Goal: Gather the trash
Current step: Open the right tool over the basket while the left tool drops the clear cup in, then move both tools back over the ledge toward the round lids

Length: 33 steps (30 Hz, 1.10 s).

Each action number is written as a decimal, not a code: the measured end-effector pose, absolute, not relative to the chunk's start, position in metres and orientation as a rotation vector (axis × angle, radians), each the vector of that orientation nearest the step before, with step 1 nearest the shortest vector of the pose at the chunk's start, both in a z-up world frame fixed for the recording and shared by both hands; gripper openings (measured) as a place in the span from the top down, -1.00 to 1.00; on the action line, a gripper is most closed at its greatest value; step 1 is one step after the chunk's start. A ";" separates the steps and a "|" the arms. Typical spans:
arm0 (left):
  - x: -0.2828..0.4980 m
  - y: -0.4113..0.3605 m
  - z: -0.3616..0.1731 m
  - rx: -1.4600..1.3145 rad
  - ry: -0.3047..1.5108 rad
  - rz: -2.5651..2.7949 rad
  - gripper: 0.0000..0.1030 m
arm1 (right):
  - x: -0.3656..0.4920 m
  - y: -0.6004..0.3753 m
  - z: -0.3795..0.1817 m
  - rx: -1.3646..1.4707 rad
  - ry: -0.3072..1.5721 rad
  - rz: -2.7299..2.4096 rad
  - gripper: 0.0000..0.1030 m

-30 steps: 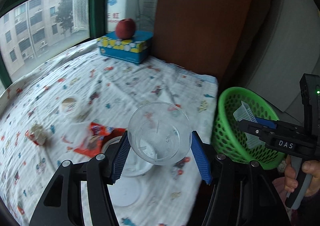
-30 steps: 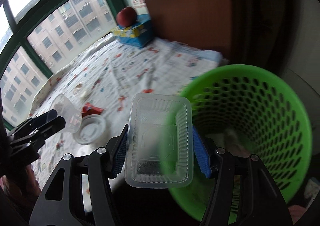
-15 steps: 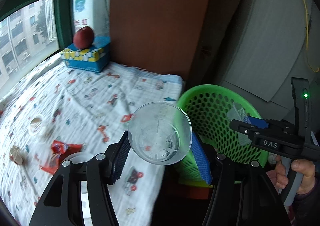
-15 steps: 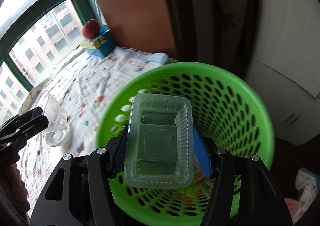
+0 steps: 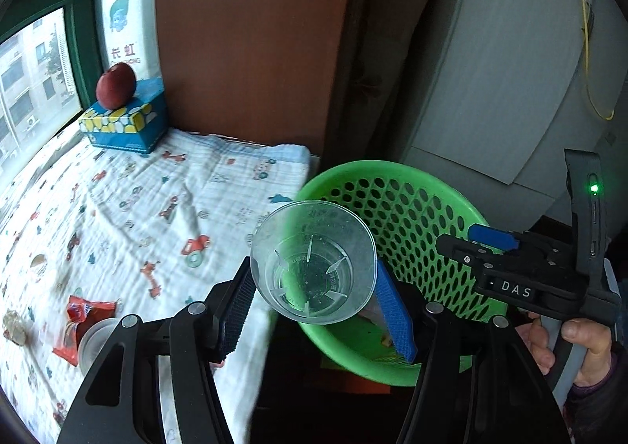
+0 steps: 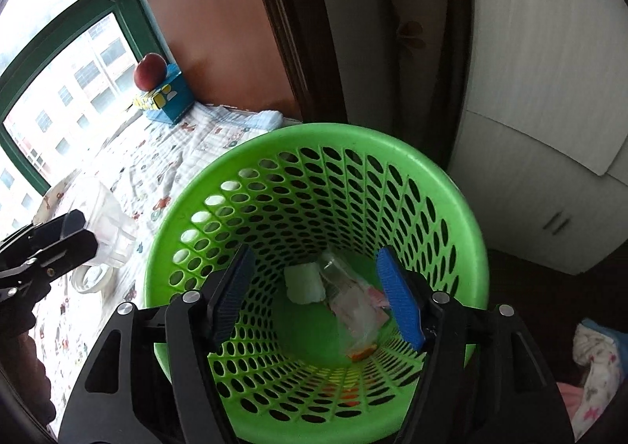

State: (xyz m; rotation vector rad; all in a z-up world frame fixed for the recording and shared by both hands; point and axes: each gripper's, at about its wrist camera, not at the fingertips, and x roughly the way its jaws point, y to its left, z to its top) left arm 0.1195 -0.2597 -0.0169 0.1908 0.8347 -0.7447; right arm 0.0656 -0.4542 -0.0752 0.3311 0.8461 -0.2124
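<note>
Clear plastic cup (image 5: 314, 263), ribbed base, tool-gripped

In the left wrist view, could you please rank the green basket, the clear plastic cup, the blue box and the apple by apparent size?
1. Green basket, partly hidden.
2. Clear plastic cup, enlarged by nearness to the camera.
3. Blue box.
4. Apple.

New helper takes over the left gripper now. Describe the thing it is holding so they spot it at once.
Find the green basket at the corner of the patterned blanket. Above its near rim, the left gripper is shut on a clear plastic cup, mouth facing the camera. Unlike the red wrapper lying on the blanket, it is transparent, round and held up.
</note>
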 end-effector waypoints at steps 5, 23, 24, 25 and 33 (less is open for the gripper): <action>0.116 -0.274 -0.022 0.198 0.845 -0.766 -0.15 | 0.053 -0.460 -0.069 0.334 0.819 -0.221 -0.32; 0.098 -0.309 -0.031 0.232 0.881 -0.811 -0.46 | 0.022 -0.462 -0.060 0.340 0.767 -0.224 -0.35; 0.098 -0.307 -0.030 0.232 0.879 -0.807 -0.46 | 0.020 -0.461 -0.059 0.342 0.765 -0.219 -0.36; 0.098 -0.304 -0.029 0.229 0.878 -0.799 -0.46 | 0.020 -0.458 -0.058 0.342 0.762 -0.212 -0.36; 0.103 -0.254 -0.022 0.188 0.873 -0.692 -0.59 | 0.018 -0.429 -0.048 0.297 0.726 -0.157 -0.43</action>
